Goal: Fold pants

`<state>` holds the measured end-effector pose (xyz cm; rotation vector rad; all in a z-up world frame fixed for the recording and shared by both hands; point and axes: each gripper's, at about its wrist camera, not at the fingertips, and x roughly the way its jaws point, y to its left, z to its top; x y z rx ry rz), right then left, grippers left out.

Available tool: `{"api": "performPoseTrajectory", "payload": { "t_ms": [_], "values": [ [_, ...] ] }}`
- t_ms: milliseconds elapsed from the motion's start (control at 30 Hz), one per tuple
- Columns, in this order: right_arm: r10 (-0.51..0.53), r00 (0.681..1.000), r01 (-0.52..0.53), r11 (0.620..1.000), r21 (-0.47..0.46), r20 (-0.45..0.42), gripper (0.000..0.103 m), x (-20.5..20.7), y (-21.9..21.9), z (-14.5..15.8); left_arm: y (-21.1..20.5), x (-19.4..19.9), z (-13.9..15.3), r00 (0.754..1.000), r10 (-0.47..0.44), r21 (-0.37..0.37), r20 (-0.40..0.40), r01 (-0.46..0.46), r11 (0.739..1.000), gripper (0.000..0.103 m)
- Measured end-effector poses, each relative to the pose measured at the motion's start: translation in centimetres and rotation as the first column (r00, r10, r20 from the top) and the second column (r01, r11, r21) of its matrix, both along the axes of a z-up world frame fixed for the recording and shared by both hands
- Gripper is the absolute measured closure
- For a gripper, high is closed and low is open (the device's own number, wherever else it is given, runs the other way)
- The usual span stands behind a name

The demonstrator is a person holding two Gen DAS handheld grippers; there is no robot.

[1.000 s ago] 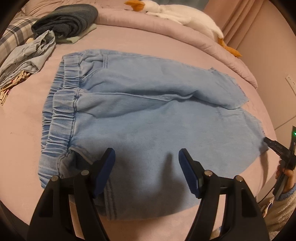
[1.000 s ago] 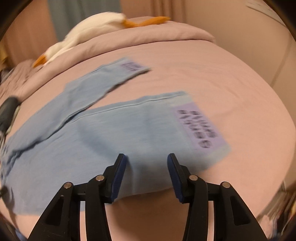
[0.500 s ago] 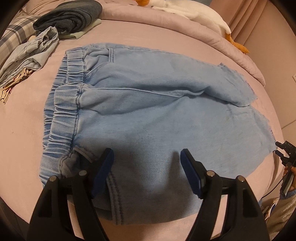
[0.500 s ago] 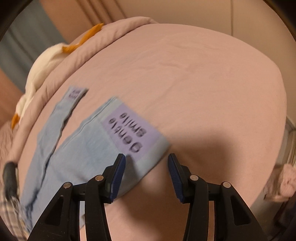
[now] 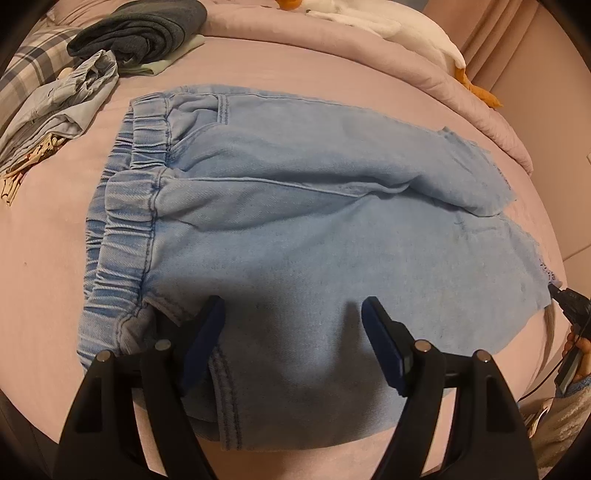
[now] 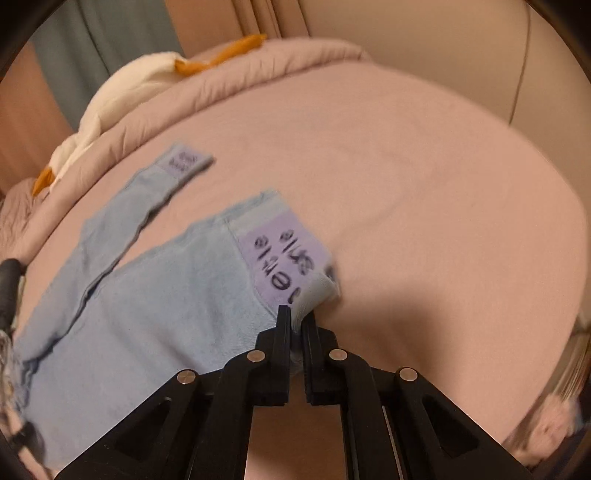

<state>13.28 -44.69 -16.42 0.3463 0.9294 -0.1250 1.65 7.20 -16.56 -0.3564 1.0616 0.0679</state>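
Light-blue denim pants point(image 5: 295, 229) lie spread flat on a pink bedspread point(image 5: 48, 266), and your right gripper point(image 6: 295, 319) has its jaws pressed together on the near corner of the closer leg's hem, pinching the pale cuff just beside a lilac label point(image 6: 284, 258) printed with dark letters. Your left gripper point(image 5: 291, 332) hovers with its jaws wide apart and nothing between them, over the hip area just beside the elastic waistband point(image 5: 122, 236). The pants' long axis runs from that waistband, on the left of the left wrist view, across the bed to the two hems, so each tool sits at its own end of the garment: the left nearer the waist, the right holding the foot of the near leg. In the right wrist view the farther leg point(image 6: 122, 210) angles away toward the rolled edge of the bedding, its own labelled cuff well apart from the one you grip. The next move likely turns on this layout: the held cuff must travel along that axis, or across onto the farther leg, while the open left tool has yet to take any cloth. A white plush goose point(image 5: 406, 22) rests at the bed's far edge, and a heap of other clothes point(image 5: 110, 48) lies beyond the waistband.
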Motion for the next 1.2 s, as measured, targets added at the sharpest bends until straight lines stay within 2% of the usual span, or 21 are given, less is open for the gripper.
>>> {"api": "performPoseTrajectory", "payload": {
  "t_ms": [67, 133, 200, 267, 300, 367, 433, 500, 567, 667, 767, 867, 967, 1067, 1133, 1200],
  "values": [
    [-0.018, 1.000, 0.019, 0.999, -0.028, 0.012, 0.098, 0.0, -0.8, 0.5, 0.0, 0.0, -0.1, 1.000, -0.002, 0.003, -0.002, 0.002, 1.000, 0.027],
    [-0.011, 1.000, 0.010, 0.998, -0.069, -0.023, 0.098, 0.6, -0.6, -0.2, -0.2, 0.0, -0.1, 1.000, -0.006, 0.016, -0.004, 0.007, 1.000, 0.027],
    [0.004, 0.995, -0.017, 0.991, -0.129, -0.101, 0.097, 1.6, 0.1, -1.5, -0.4, 0.0, -0.1, 1.000, -0.011, 0.029, -0.005, 0.011, 1.000, 0.026],
    [-0.020, 0.994, 0.002, 0.986, -0.166, -0.106, 0.093, 1.9, 0.4, -1.5, -0.5, 0.0, -0.2, 1.000, -0.021, 0.039, -0.009, 0.022, 0.999, 0.025],
    [-0.037, 0.995, 0.018, 0.982, -0.188, -0.096, 0.090, 1.9, 0.5, -1.0, -0.6, 0.1, -0.2, 1.000, -0.026, 0.043, -0.011, 0.026, 0.999, 0.025],
    [-0.061, 0.997, 0.047, 0.966, -0.256, -0.049, 0.076, 1.6, 1.0, 0.2, -0.6, 0.1, -0.3, 0.999, -0.033, 0.049, -0.015, 0.034, 0.998, 0.025],
    [-0.049, 0.999, 0.050, 0.947, -0.318, 0.010, 0.068, 1.2, 2.3, 1.6, -0.6, 0.2, -0.3, 0.999, -0.033, 0.048, -0.014, 0.033, 0.998, 0.024],
    [0.016, 0.999, 0.001, 0.948, -0.318, 0.052, 0.065, 0.9, 4.1, 3.0, -0.7, 0.2, -0.3, 0.999, -0.030, 0.049, -0.014, 0.031, 0.998, 0.024],
    [0.129, 0.989, -0.106, 0.958, -0.267, 0.067, 0.065, 0.8, 6.7, 3.8, -0.8, 0.2, -0.2, 1.000, -0.021, 0.055, -0.014, 0.021, 0.998, 0.024],
    [0.323, 0.943, -0.303, 0.934, -0.189, 0.083, 0.065, 0.5, 11.8, 4.6, -1.2, -0.4, 0.4, 1.000, -0.018, 0.056, 0.019, 0.016, 0.998, 0.024],
    [0.498, 0.862, -0.482, 0.863, -0.155, 0.092, 0.065, -0.1, 17.5, 4.6, -1.7, -1.4, 0.9, 0.997, -0.058, 0.059, 0.051, 0.055, 0.997, 0.024],
    [0.602, 0.796, -0.586, 0.793, -0.167, 0.065, 0.065, -0.7, 21.8, 3.7, -1.5, -2.0, 0.4, 0.996, -0.070, 0.070, 0.047, 0.066, 0.995, 0.024],
    [0.672, 0.740, -0.663, 0.734, -0.148, 0.015, 0.065, -2.0, 24.6, 2.2, -0.9, -2.8, -0.4, 0.997, -0.064, 0.032, 0.043, 0.063, 0.997, 0.025],
    [0.719, 0.691, -0.722, 0.681, -0.124, -0.073, 0.065, -3.0, 26.6, 0.4, -1.3, -3.4, -0.4, 0.994, -0.092, 0.053, 0.051, 0.089, 0.995, 0.024],
    [0.730, 0.678, -0.732, 0.660, -0.170, -0.085, 0.065, -3.9, 27.1, 0.2, -1.5, -3.8, -0.5, 0.993, -0.110, 0.076, 0.048, 0.106, 0.991, 0.024],
    [0.735, 0.670, -0.741, 0.654, -0.153, -0.099, 0.065, -4.0, 27.0, 0.5, -1.6, -4.0, -0.7, 0.991, -0.120, 0.086, 0.050, 0.116, 0.990, 0.024]
  ]
}}
